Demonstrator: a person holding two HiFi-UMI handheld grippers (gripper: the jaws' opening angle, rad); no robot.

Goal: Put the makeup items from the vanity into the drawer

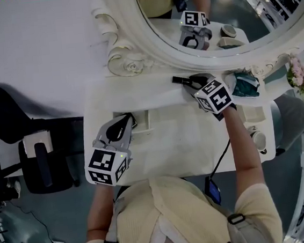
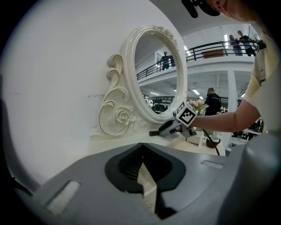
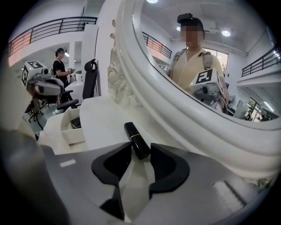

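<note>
Right gripper (image 3: 140, 149) pinches the near end of the lipstick (image 3: 134, 134) at centre frame, low on the vanity (image 3: 101, 118), just under the mirror (image 3: 167, 110) rim. The pick-up looks like the step in hand. Next it needs lifting clear and carrying to the open drawer (image 3: 66, 129) at left of frame, where a dark item already lies. Left gripper (image 2: 141, 149) is pressed together, empty

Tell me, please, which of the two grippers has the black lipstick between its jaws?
The right gripper: the lipstick sits between its jaws beside the mirror, while the left gripper is at the drawer.
</note>
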